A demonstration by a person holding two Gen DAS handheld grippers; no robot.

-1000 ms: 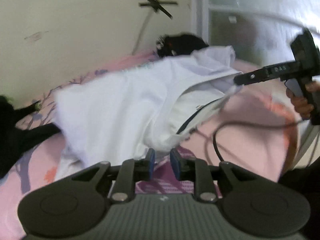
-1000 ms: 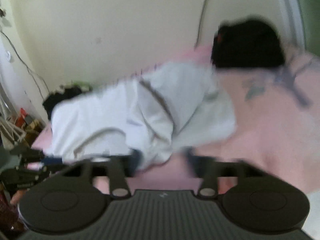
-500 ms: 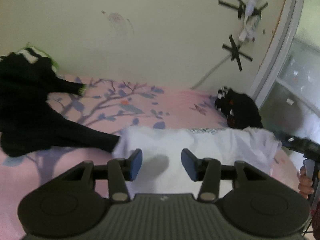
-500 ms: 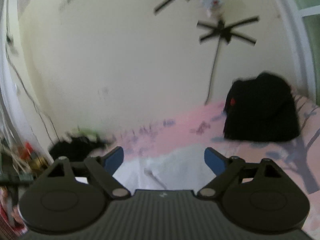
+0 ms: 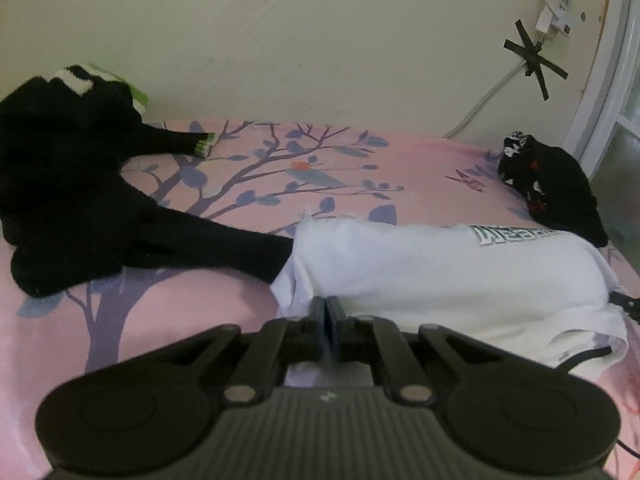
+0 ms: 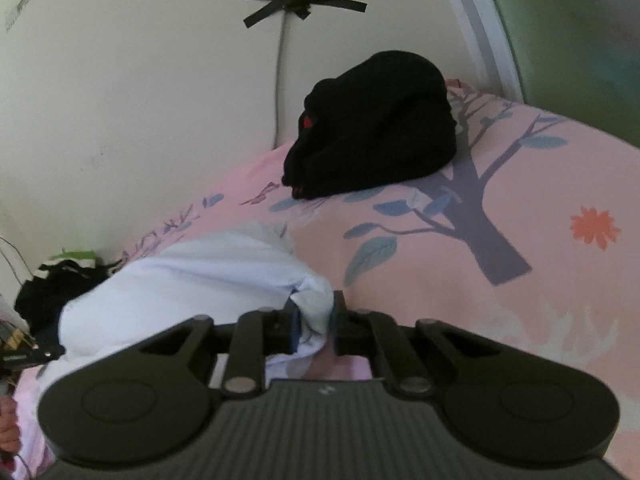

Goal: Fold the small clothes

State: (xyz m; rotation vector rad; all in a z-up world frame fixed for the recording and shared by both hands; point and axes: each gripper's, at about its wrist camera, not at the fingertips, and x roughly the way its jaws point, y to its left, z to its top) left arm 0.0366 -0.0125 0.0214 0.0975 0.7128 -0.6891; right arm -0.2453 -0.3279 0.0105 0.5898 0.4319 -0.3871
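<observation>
A white shirt [image 5: 440, 276] with grey lettering lies folded in a long band across the pink bed. In the left wrist view my left gripper [image 5: 326, 318] sits at the shirt's near left edge, its jaws closing tight, and white cloth shows beside and under the pads. In the right wrist view the same shirt [image 6: 192, 280] runs off to the left. My right gripper [image 6: 314, 320] is closing on a bunched fold of its right end, and the cloth fills the gap between the fingers. The right gripper's tip [image 5: 628, 302] peeks in at the shirt's far end.
A spread black garment with green trim [image 5: 72, 200] lies left of the shirt, one sleeve touching it. A folded black pile [image 6: 376, 128] sits by the wall at the right end. The tree-print sheet [image 5: 280, 168] meets the wall behind. A dark cable [image 5: 580, 356] trails over the shirt's near right corner.
A second ago the shirt was draped and lifted. Half a second ago both grippers stood open over it. Now both have dropped to its near edge and shut on the cloth.
</observation>
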